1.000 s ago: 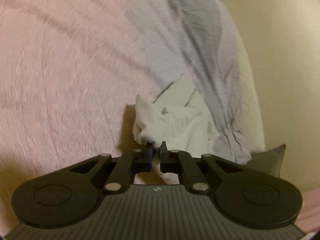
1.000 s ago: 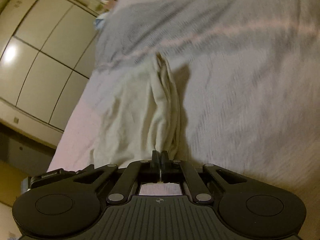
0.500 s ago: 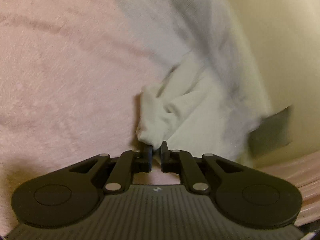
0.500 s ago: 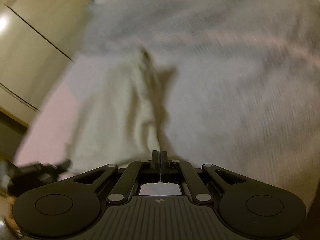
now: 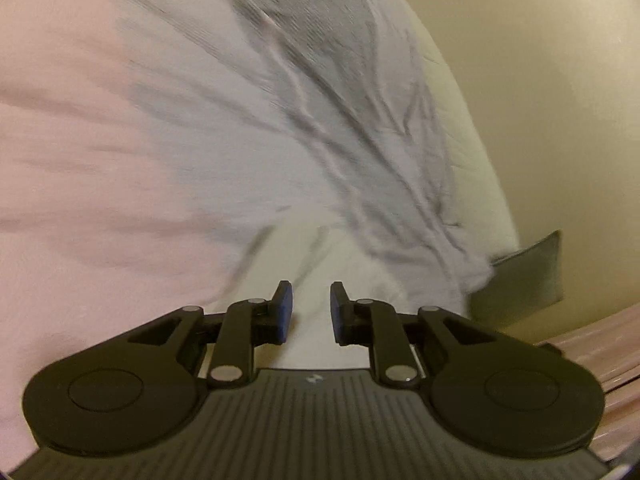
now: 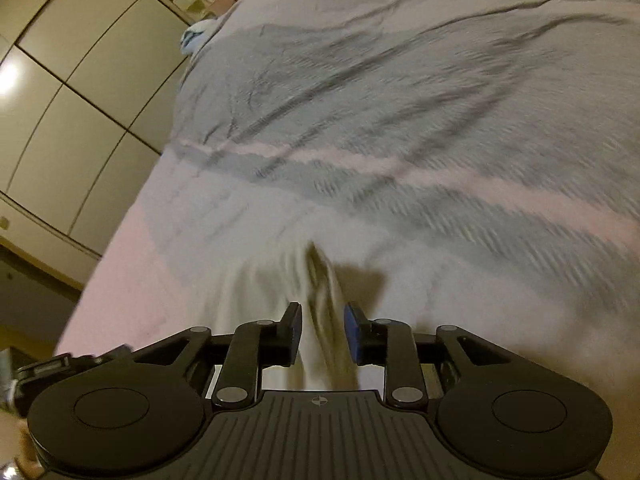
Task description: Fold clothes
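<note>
- Left wrist view: left gripper [image 5: 310,307] has its jaws apart w/ a clear gap, nothing clamped. Blue pads [image 5: 285,312] face each other across the white garment [image 5: 320,256], which lies flat beneath and ahead of them; can't tell if the tips touch the cloth.
- Same view: garment sits on the bedspread [image 5: 120,140], pink to the left, grey-lilac and creased to the right. Beyond the bed's right edge: a cream wall [image 5: 540,80] and a grey-green cushion [image 5: 524,280] – seen from this side only.
- Right wrist view: right gripper [image 6: 322,330] also spread, holding nothing. A raised ridge of the white garment [image 6: 320,312] runs up between the 2 fingers; contact w/ the pads unclear due to blur.
- Same view only: cream wardrobe doors [image 6: 80,80] past the bed's left edge, a pale blue item [image 6: 192,38] at the far corner, 1 pink stripe [image 6: 360,168] across the grey spread.
</note>
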Demonstrator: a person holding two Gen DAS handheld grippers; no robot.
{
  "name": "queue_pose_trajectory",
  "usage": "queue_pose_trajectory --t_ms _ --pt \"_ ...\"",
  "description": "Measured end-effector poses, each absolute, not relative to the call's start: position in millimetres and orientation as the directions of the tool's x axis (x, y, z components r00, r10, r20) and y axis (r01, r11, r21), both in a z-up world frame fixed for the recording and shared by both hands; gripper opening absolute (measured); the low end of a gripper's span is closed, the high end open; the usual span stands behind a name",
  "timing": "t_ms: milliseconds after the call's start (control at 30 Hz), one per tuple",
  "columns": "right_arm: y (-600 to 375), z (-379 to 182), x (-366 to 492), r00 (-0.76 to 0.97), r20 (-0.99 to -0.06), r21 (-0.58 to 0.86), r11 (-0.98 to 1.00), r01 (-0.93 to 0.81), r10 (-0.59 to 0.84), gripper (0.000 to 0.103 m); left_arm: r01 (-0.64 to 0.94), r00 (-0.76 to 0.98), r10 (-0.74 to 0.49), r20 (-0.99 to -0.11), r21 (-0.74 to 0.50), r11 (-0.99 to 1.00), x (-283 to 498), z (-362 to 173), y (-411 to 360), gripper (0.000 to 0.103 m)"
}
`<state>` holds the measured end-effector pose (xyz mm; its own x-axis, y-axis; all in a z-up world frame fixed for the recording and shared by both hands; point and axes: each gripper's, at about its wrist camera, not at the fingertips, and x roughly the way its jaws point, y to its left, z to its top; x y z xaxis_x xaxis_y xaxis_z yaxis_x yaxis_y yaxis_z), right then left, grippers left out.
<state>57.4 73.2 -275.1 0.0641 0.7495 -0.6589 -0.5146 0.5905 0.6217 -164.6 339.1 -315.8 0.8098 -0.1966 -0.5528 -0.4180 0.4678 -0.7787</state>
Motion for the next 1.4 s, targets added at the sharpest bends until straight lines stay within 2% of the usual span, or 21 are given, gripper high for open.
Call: queue_pose_trajectory --t_ms 167,333,400,433,467,567,633,767,967,1400 --pt "93 -293 90 -0.029 -0.648 0.673 0.555 -0.488 0.761 0.027 -0.463 0.788 -0.23 -0.571 -0.796 0.389 -114 -341 348 0.015" --pt "97 -306 99 -0.096 -0.633 0.716 0.534 -0.449 0.768 0.027 -0.472 0.788 -0.275 -0.551 -0.827 0.303 -95 -360 354 0.015" --pt "99 -309 101 -0.114 -0.622 0.729 0.519 -0.448 0.775 0.027 -0.469 0.784 -0.29 -0.549 -0.83 0.302 -88 -363 354 0.01" --pt "100 -308 101 -0.116 -0.62 0.726 0.512 -0.459 0.776 0.027 -0.463 0.784 -0.297 -0.544 -0.833 0.303 -84 -364 354 0.001" --pt "101 -307 101 -0.121 -0.619 0.722 0.502 -0.475 0.776 0.027 -0.457 0.785 -0.305 -0.54 -0.836 0.304 -80 -365 354 0.001" --pt "102 -301 102 -0.126 -0.618 0.712 0.485 -0.507 0.776 0.014 -0.416 0.804 -0.289 -0.519 -0.84 0.349 -82 -351 352 0.0" --pt "100 -297 103 -0.125 -0.621 0.705 0.482 -0.52 0.774 0.014 -0.379 0.825 -0.273 -0.495 -0.843 0.382 -85 -340 352 0.0" --pt "93 -294 112 -0.052 -0.669 0.659 0.56 -0.502 0.741 0.014 -0.404 0.815 -0.25 -0.523 -0.821 0.403 -93 -337 355 0.0" --pt "87 -291 107 -0.13 -0.567 0.788 0.489 -0.375 0.814 0.015 -0.42 0.824 -0.247 -0.509 -0.843 0.337 -99 -350 356 0.0" --pt "110 -300 105 -0.118 -0.597 0.743 0.491 -0.454 0.794 0.015 -0.408 0.822 -0.263 -0.505 -0.844 0.348 -100 -346 360 0.0"
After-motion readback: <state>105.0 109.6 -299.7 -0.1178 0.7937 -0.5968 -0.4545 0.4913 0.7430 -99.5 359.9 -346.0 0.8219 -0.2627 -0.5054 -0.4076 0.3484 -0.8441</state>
